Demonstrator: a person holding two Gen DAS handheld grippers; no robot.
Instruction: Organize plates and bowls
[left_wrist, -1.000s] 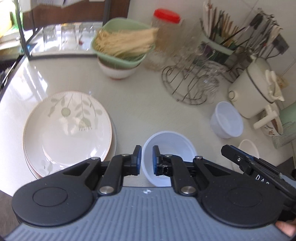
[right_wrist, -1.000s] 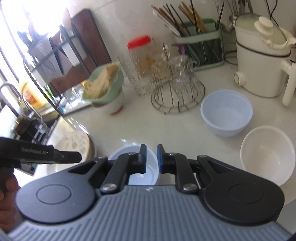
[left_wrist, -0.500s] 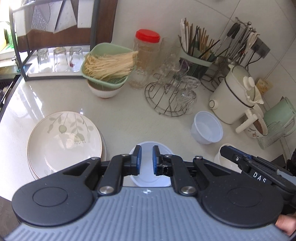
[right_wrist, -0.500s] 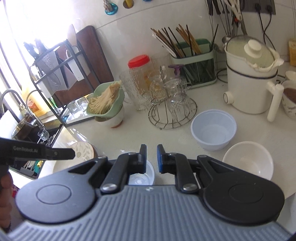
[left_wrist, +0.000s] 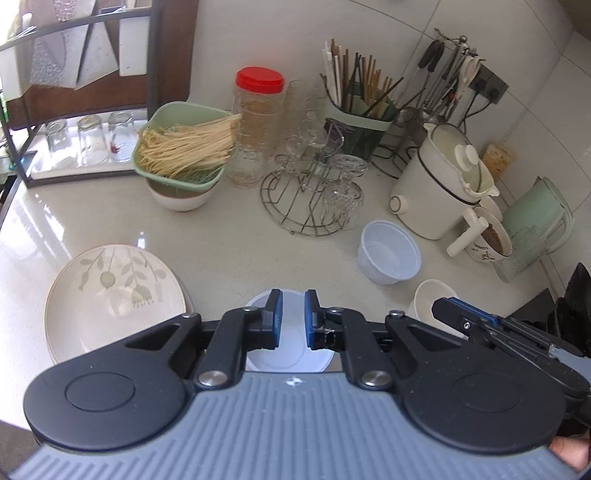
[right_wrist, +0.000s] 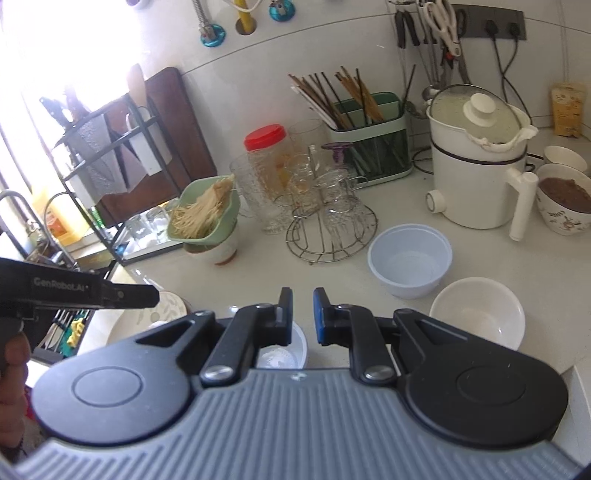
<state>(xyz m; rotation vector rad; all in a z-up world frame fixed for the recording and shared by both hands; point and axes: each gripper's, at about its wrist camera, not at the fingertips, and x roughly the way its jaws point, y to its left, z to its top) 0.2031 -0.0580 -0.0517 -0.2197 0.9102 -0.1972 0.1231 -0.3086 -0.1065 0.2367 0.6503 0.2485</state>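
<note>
Desk (left_wrist: 229, 254): pale stone surface, crowded along the far edge.
Left gripper (left_wrist: 292, 319): jaws nearly pressed together, a narrow gap between the blue pads, nothing pinched; it hangs above the near middle of the desk.
Right gripper (right_wrist: 303, 316): jaws likewise drawn close, nothing between them; it hangs above the near edge of the desk.
Floral plate (left_wrist: 110, 295): near left on the desk, topmost of a small stack, leaf print facing up.
Near plastic bowl (left_wrist: 291, 354): white, upright, just right of the floral plate, largely hidden under the left gripper; whether it touches the plate cannot be told.
Far plastic bowl (left_wrist: 388, 254): white-blue, upright, right of centre, just near the white cooker.
Ceramic bowl (right_wrist: 478, 314): white, upright, near right, just beside the far plastic bowl; contact cannot be told.
White cooker (right_wrist: 476, 166): far right, lid on, handle pointing to the near side.
Wire rack (left_wrist: 306, 203): centre far, glasses inverted on it.
Green strainer (left_wrist: 181, 147): holds dry noodles, seated in a white bowl, far left of centre.
Red-lid jar (left_wrist: 258, 125): just right of the strainer.
Chopstick holder (right_wrist: 369, 144): against the far wall.
</note>
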